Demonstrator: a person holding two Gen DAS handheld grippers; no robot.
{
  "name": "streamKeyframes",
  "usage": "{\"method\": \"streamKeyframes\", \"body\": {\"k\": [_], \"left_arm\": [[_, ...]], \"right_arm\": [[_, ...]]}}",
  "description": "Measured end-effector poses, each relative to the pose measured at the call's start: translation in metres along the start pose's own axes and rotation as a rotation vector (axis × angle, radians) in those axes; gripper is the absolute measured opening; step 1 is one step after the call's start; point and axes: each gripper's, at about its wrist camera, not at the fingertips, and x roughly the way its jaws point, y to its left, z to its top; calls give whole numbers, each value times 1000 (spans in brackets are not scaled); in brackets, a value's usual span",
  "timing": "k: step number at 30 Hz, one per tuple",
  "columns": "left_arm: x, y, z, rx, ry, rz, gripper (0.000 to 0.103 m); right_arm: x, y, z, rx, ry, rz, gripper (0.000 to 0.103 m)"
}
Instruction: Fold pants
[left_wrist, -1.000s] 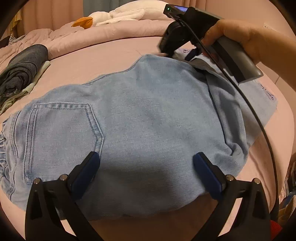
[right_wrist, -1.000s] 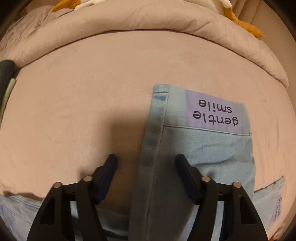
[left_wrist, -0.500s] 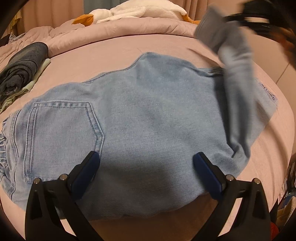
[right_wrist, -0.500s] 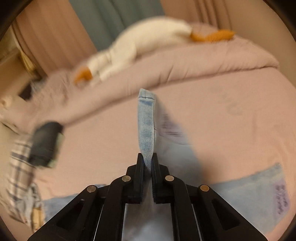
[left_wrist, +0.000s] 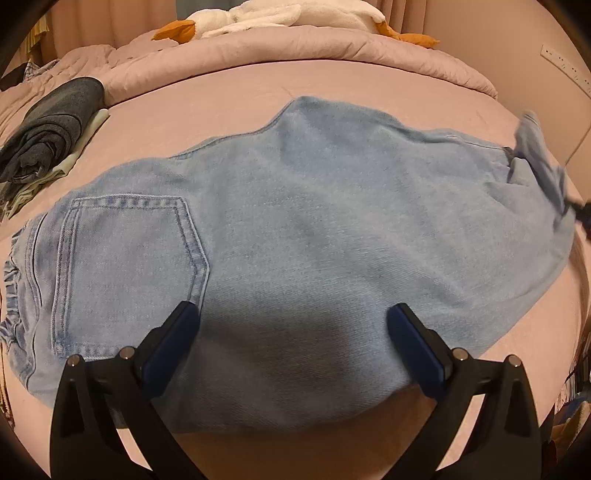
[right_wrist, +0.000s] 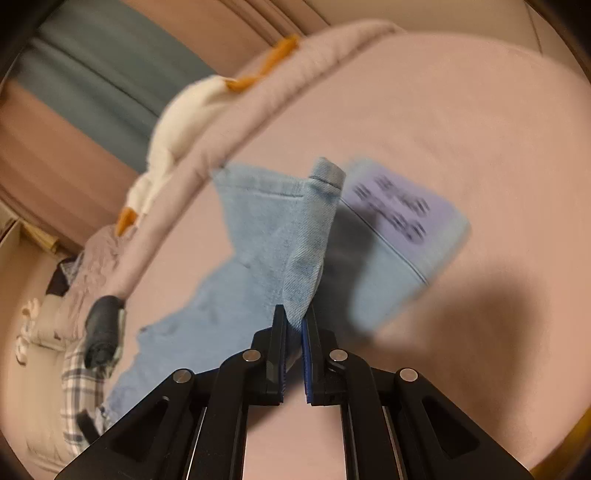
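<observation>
Light blue jeans (left_wrist: 314, 221) lie spread on the pink bed, with the back pocket (left_wrist: 125, 266) at the left. My left gripper (left_wrist: 293, 325) hovers open over the near edge of the denim, with nothing pinched between its fingers. My right gripper (right_wrist: 295, 321) is shut on a fold of the jeans' leg end (right_wrist: 306, 258), which rises bunched from its jaws. Beyond it the other leg end lies flat with its purple label (right_wrist: 399, 206). In the left wrist view that lifted leg end (left_wrist: 539, 162) is a blur at the far right edge.
A stack of dark folded clothes (left_wrist: 48, 122) sits at the far left. A rolled pink duvet (left_wrist: 295, 51) with a white plush goose (left_wrist: 280, 18) runs along the back. A checked cloth (right_wrist: 77, 380) lies at the bed's left side.
The right gripper shut on the leg end, lifted it off the jeans and swept it away to the right. The left gripper stayed open in place.
</observation>
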Motion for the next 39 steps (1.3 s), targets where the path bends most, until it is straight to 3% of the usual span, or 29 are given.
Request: {"method": "streamKeyframes", "body": {"k": [2,5,10,14,19,20,21,22,24,28,31,33,36,39], "left_arm": [[0,1,1,-2,6,-1,103],[0,1,1,-3,13,-4,103],[0,2,-2,-6,1,0,103],[0,1,-3,-3,-4,0,103],[0,1,-3,-4,-1,-1,103],[0,1,-2,-4,0,-1,103],[0,1,-2,-6,4,-1,103],[-1,1,-1,-10,7,-1,103],[-2,4,1,-35,13,-9,102],[-6,12,7,-111,11,-30,102],[-13,18,11,-183,-10,-62,102],[-14,20,11,-198,-12,-69,102],[-8,17,7,-166,-2,-48,102],[-4,6,3,-80,0,3,102]], "right_arm": [[6,-8,-6,61,40,-13,7],[8,-26,-8,179,29,73,7],[-1,-28,-9,193,24,87,7],[-14,-47,-12,230,-10,112,29],[-14,-49,-2,220,-46,90,32],[-11,-44,5,186,-43,68,31],[-11,-35,13,143,-53,32,13],[-11,-28,19,106,-56,10,6],[-11,-4,38,47,-64,0,6],[-32,69,76,-106,-134,82,6],[-65,119,90,-199,-225,169,6],[-97,130,83,-247,-329,221,6],[-103,94,62,-214,-366,164,6],[-68,15,37,-43,-248,74,6]]}}
